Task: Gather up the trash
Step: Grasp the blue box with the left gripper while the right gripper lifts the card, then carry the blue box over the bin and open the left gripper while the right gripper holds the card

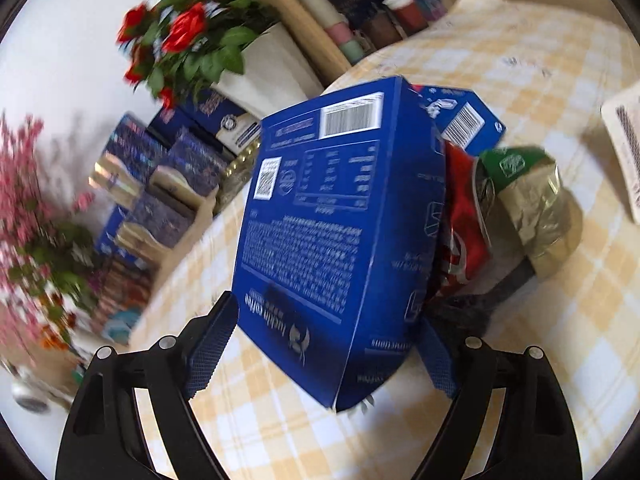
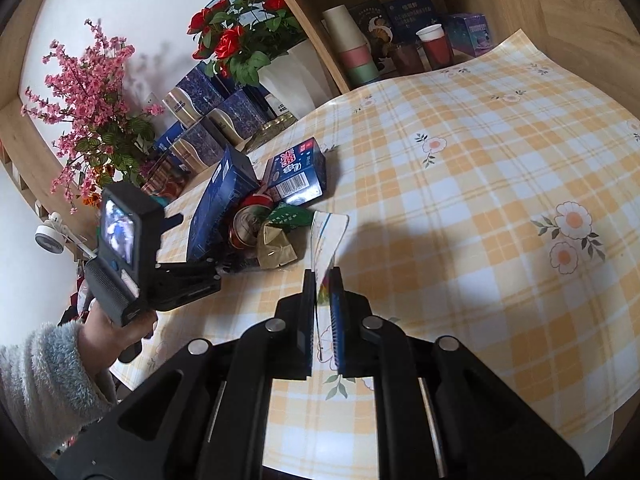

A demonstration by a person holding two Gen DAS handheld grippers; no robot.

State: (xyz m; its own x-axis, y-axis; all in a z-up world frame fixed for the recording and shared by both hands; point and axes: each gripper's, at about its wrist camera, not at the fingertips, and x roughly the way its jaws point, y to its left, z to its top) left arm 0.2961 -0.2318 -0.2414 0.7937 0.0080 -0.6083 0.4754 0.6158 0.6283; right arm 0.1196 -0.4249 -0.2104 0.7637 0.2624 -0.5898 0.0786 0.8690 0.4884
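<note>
The left gripper (image 1: 320,344) stands wide, its blue pads either side of a large blue box (image 1: 340,232) tilted on edge over the checked tablecloth (image 1: 520,80); the left pad (image 1: 210,348) touches the box's lower corner, the right (partly hidden) sits just beside its side face. At two o'clock from the box lies a smaller blue box (image 1: 464,118). At three o'clock, a crushed red can (image 1: 464,216) leans against it, with a green-and-gold wrapper (image 1: 528,200) just beyond. Red roses (image 1: 184,32) stand at eleven o'clock.
</note>
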